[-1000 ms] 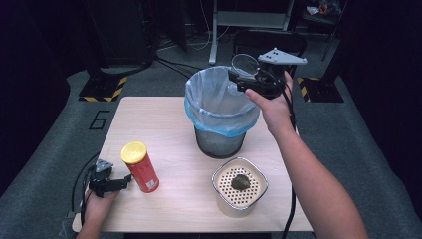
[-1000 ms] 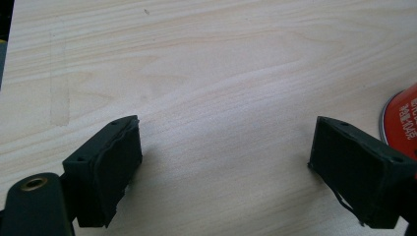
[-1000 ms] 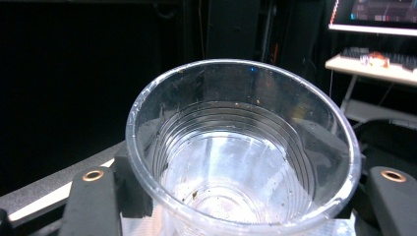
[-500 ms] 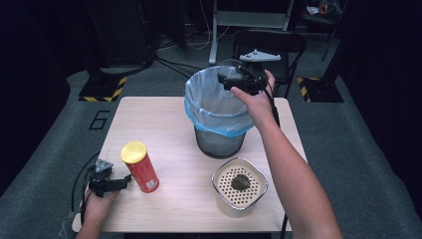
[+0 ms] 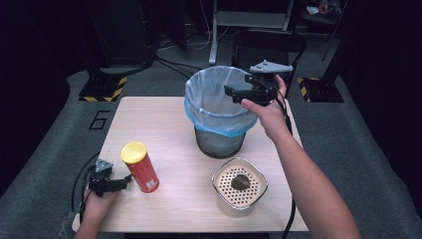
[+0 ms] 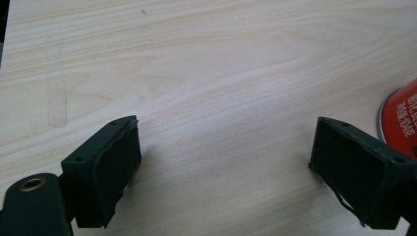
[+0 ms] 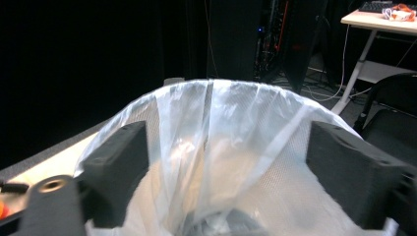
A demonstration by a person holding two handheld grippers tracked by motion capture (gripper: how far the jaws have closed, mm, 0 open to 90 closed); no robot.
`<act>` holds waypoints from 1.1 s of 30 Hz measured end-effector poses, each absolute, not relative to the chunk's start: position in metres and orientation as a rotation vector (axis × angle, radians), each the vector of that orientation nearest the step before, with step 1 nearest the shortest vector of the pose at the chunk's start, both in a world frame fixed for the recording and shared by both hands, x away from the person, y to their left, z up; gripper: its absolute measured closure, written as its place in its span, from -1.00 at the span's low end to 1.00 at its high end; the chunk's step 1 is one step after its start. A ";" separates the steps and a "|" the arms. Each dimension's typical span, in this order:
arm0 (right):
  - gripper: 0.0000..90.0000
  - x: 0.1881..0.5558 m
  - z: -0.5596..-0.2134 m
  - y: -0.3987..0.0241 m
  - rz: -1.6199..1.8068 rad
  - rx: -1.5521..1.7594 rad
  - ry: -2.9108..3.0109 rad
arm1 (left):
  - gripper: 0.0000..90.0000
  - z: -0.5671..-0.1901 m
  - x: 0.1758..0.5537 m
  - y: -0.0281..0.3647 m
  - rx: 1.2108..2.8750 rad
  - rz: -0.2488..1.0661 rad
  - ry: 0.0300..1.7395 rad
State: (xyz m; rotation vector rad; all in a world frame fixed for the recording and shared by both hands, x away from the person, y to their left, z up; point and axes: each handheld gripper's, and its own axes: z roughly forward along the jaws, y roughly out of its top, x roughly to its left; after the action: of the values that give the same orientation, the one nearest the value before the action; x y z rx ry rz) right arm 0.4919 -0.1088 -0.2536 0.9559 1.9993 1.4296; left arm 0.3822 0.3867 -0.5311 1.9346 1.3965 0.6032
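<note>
One item seemingly dumped | right gripper [image 5: 234, 91] over bin [image 5: 217, 112], jaws just opening, nothing between | left gripper [image 5: 124, 180] apart, beside can [image 5: 140, 167], not yet grasped | sieve cup [image 5: 239, 186] untouched

I'm working in what looks like a lab or test studio: a pale wooden tabletop [image 5: 164, 124] stands on grey carpet between black drapes, with hazard-striped floor plates [image 5: 102, 93], trailing cables [image 5: 174, 62] and a desk frame [image 5: 249, 20] behind.
</note>
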 end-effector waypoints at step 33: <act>-0.32 0.385 -0.342 -0.181 1.301 1.028 1.877 | -0.70 -0.464 0.336 0.368 1.914 0.318 1.116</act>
State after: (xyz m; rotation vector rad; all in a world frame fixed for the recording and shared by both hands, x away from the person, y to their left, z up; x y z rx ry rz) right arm 0.3853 -0.1806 -0.3421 1.0281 1.8770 1.3014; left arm 0.3359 0.3681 -0.4639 1.9135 1.1159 0.3180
